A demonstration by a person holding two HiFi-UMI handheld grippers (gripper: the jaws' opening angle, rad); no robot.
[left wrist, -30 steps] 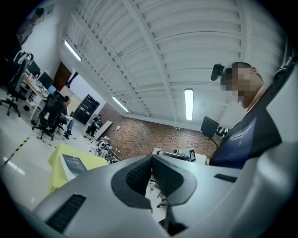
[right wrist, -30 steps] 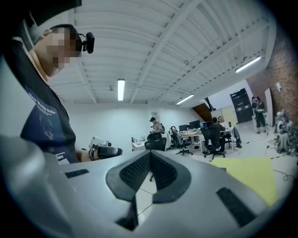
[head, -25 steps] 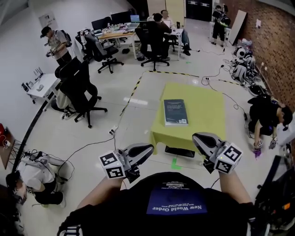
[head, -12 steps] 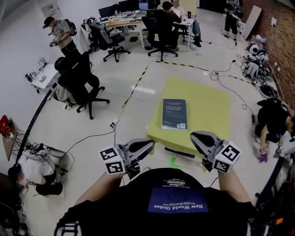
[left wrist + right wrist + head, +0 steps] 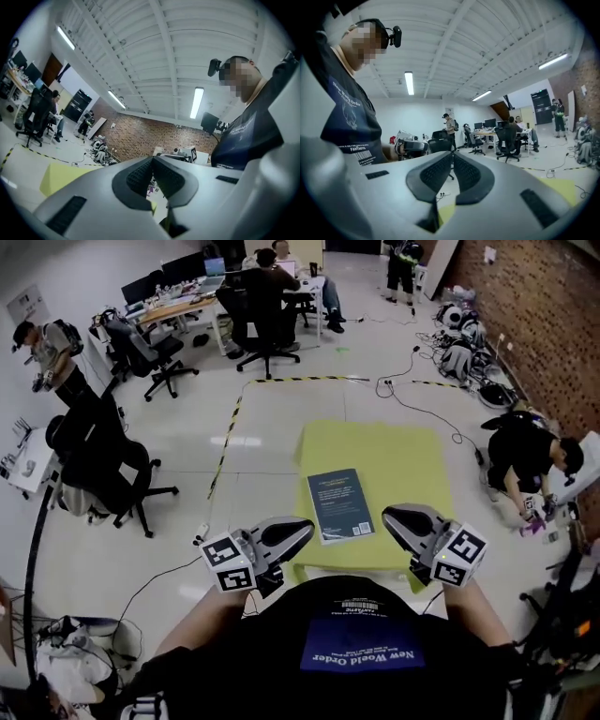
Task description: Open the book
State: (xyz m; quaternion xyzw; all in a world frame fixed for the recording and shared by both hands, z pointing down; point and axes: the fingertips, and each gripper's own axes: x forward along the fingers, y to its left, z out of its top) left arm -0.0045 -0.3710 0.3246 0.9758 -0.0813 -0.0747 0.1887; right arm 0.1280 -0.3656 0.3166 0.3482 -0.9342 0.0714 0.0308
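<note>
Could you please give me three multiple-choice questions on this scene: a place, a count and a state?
1. Where does the dark blue rectangular book lie? A) on a shelf B) on the yellow-green cloth-covered table C) in a drawer
2. How many books lie on that table? A) one B) two C) three
3. The book is: A) standing upright B) spread open C) closed
Answers: 1 B, it rests on the cloth; 2 A, only one shows; 3 C, its cover lies flat, hiding the pages.

My head camera looks steeply down on the yellow table (image 5: 412, 456). Those on my left tongs (image 5: 302, 526) and right tongs (image 5: 390, 516) face each other along the jaws, both catching that table.
</note>
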